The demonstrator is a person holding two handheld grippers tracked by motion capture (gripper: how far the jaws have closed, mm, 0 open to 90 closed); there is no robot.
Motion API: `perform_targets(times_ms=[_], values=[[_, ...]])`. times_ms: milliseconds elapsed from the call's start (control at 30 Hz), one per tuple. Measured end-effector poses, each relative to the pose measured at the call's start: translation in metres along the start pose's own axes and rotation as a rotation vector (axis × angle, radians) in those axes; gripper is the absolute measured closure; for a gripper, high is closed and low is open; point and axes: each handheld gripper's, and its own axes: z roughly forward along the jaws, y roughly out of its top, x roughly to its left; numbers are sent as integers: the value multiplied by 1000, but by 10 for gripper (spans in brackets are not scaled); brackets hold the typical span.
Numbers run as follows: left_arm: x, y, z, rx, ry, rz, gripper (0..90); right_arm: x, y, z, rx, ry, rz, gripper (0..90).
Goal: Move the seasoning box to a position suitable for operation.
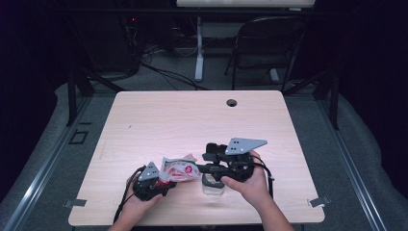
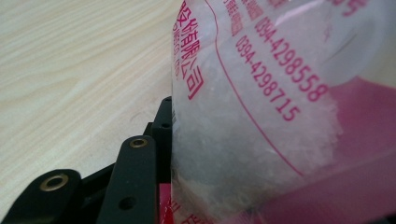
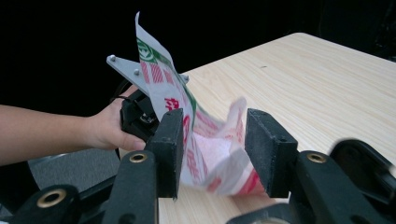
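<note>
Nearest me, by the front edge of the pale wood-grain desk (image 1: 144, 115), my left gripper (image 1: 150, 185) is clamped on one end of a crinkled clear plastic bag with red and green print (image 1: 179, 169). In the left gripper view the film (image 2: 261, 116) presses flat against the one black jaw I can see, printed in pink characters and digits, with white granular stuff packed inside and a solid pink band lower down. The bag hangs just above the desk, left of centre along that front edge, stretched between both grippers. My right gripper (image 1: 206, 169) reaches in from the right. In the right gripper view its jaws (image 3: 212, 151) stand apart, the bag's loose mouth (image 3: 205, 144) sitting between them; I cannot tell whether either pad touches it. Under the right gripper a small clear jar (image 1: 213, 185) stands on the desk; I cannot make out its contents. Beyond, the left hand (image 3: 109, 128) grips its gripper past the desk's edge.
</note>
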Motion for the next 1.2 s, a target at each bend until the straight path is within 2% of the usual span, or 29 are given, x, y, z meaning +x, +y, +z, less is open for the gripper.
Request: perform_targets(times_ms=[233, 367, 400, 533, 700, 833, 900, 1000, 1200], values=[[6, 5, 1, -12, 31, 5, 611, -3, -10, -19, -29, -44, 21, 568], [9, 8, 1, -27, 50, -1, 611, -5, -17, -24, -19, -67, 35, 568], [10, 9, 1, -29, 63, 8, 611, -5, -19, -25, -12, -75, 36, 568], [10, 11, 1, -44, 77, 5, 611, -8, -23, -32, -29, -87, 53, 569], [7, 15, 1, -54, 131, 41, 611, -9, -28, -35, -31, -105, 63, 570], [7, 19, -3, -68, 155, 56, 611, -11, -32, -37, -36, -121, 78, 571], [6, 21, -4, -81, 189, 79, 611, -13, -34, -38, -38, -122, 86, 570], [7, 23, -8, -89, 217, 93, 611, -18, -37, -38, -39, -125, 103, 570], [8, 25, -11, -82, 282, 129, 612, -25, -40, -36, -31, -136, 113, 552]])
